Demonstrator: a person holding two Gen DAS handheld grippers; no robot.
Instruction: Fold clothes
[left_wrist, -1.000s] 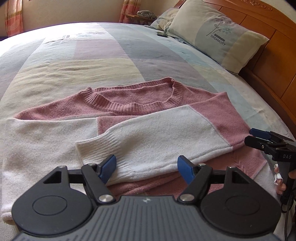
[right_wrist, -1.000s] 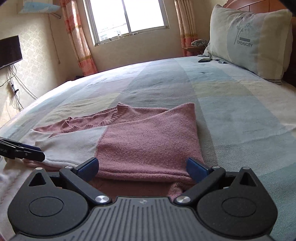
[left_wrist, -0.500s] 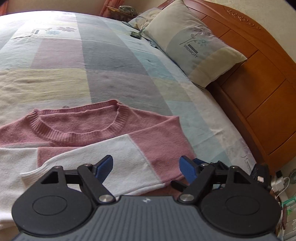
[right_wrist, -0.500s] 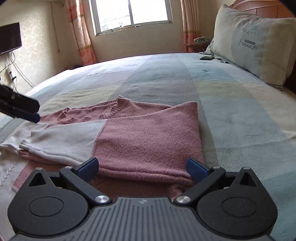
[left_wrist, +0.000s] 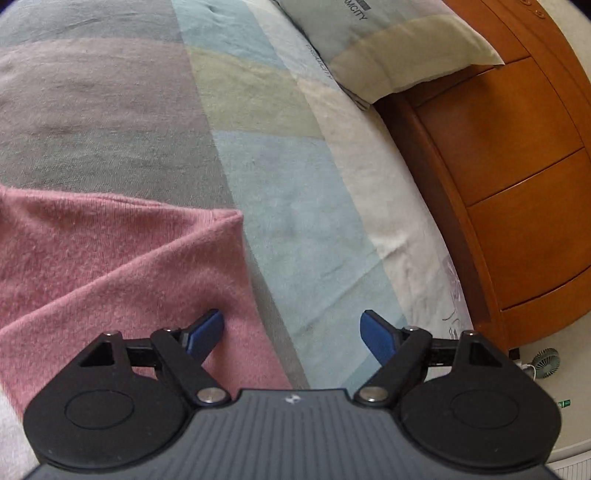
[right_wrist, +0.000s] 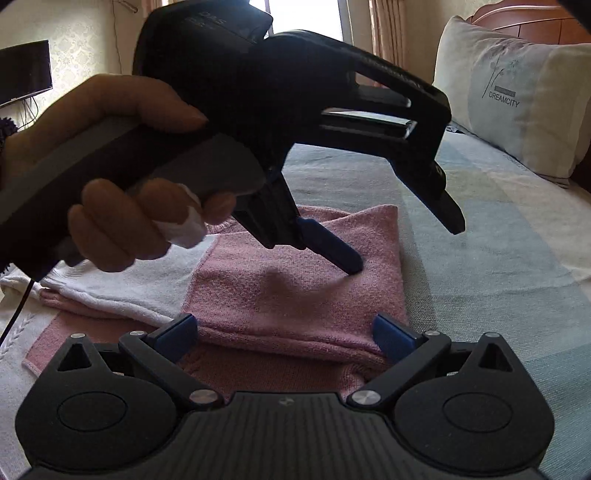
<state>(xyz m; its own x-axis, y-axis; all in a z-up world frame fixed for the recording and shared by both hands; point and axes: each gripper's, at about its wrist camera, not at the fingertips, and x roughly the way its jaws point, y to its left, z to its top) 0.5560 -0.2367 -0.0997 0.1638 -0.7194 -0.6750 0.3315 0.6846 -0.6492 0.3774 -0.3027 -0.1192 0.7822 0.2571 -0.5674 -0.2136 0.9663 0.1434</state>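
A pink and white knit sweater (right_wrist: 277, 295) lies flat on the bed with its sleeves folded across the body. In the right wrist view my left gripper (right_wrist: 406, 248), held by a hand (right_wrist: 122, 229), hovers over the sweater's right side. Its jaws are opening and straddle the sweater's right edge (left_wrist: 255, 295): one blue finger (left_wrist: 207, 328) is over the pink knit, the other over the bedspread, neither pressing. My right gripper (right_wrist: 284, 328) stands open at the near fold of the sweater, with the folded hem between its fingers but not pinched.
The patchwork bedspread (left_wrist: 295, 221) stretches to the right of the sweater. A pillow (right_wrist: 517, 99) leans on the wooden headboard (left_wrist: 517, 184) at the far right. A small fan (left_wrist: 545, 363) sits on the floor beyond the bed edge. A television (right_wrist: 24, 70) hangs on the left wall.
My left gripper swung from the white sleeve cuff across to the sweater's right edge and now fills the right wrist view; its jaws stand wider. The right gripper stayed put.
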